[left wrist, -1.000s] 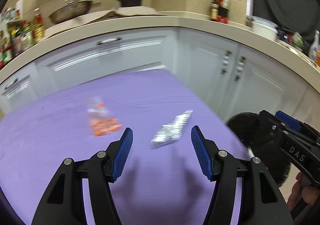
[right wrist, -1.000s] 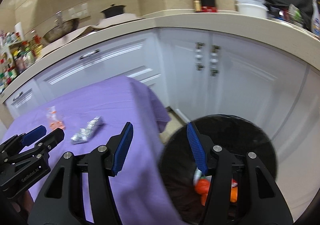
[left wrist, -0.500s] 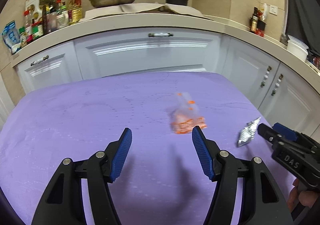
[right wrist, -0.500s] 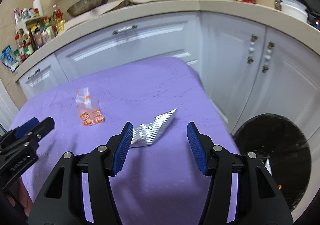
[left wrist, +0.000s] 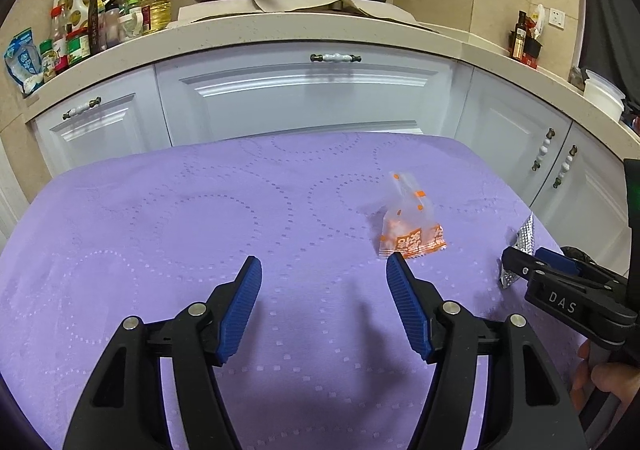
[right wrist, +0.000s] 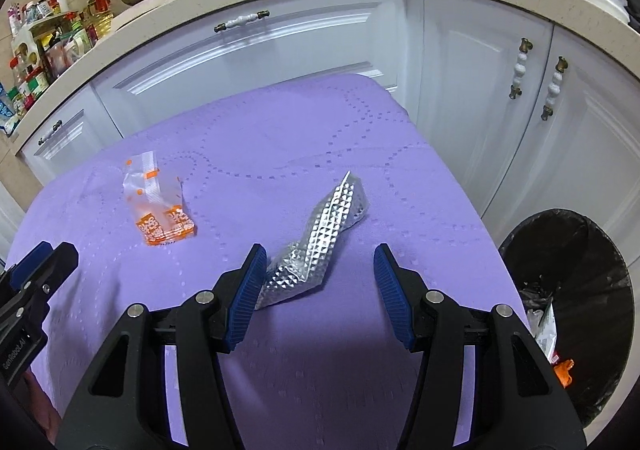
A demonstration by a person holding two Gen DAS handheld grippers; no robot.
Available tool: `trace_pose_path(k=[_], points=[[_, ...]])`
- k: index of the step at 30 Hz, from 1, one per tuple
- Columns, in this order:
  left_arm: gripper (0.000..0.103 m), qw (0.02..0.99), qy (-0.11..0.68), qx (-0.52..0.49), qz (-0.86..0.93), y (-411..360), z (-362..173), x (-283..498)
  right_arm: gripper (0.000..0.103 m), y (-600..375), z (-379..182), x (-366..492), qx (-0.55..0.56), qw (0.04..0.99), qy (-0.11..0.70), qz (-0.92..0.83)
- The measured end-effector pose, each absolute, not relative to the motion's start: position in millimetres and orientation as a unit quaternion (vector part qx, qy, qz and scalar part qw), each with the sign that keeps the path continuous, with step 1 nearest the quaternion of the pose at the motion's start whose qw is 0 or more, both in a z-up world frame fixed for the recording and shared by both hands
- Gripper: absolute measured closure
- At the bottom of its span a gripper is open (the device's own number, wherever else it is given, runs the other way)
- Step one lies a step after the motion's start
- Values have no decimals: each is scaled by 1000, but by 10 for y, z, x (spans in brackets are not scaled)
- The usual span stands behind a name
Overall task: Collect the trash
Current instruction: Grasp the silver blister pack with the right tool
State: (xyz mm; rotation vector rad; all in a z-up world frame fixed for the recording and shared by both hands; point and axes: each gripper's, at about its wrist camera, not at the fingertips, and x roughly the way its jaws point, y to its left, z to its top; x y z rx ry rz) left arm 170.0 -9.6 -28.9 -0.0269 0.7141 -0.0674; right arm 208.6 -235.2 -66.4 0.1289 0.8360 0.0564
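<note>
The purple tablecloth (right wrist: 280, 154) carries both pieces of trash; the black-lined trash bin (right wrist: 576, 250) stands just off its right edge. The crinkled silver foil wrapper (right wrist: 316, 246) lies right of the cloth's middle, its long axis running from near-left to far-right, the pointed end aimed away toward the cabinets. It looks light, thin and springy, likely to slide on the cloth, so pinching across its wider near end seems best. The right gripper (right wrist: 320, 282) is unclenched and has just been narrowing, its left pad beside the foil, nothing pressed. The clear-and-orange snack packet (left wrist: 408, 226) lies left of the foil, printed end nearest. The left gripper (left wrist: 324, 302) gapes empty, just short of it.
</note>
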Motion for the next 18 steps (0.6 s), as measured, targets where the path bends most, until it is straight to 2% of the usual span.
trace_pose_path(k=[5, 16, 17, 18], points=[[39, 935, 352, -12, -39, -144, -302, 1720, 76, -2344, -671, 2107, 63, 909, 409, 42], [39, 932, 356, -6, -63, -386, -311, 1820, 81, -2381, -563, 1996, 47, 920, 385, 51], [38, 932, 357, -4, -66, -422, -312, 1847, 81, -2404, -556, 1984, 47, 921, 384, 51], [33, 930, 359, -3, -71, -466, -319, 1893, 81, -2420, -550, 1975, 47, 921, 382, 51]])
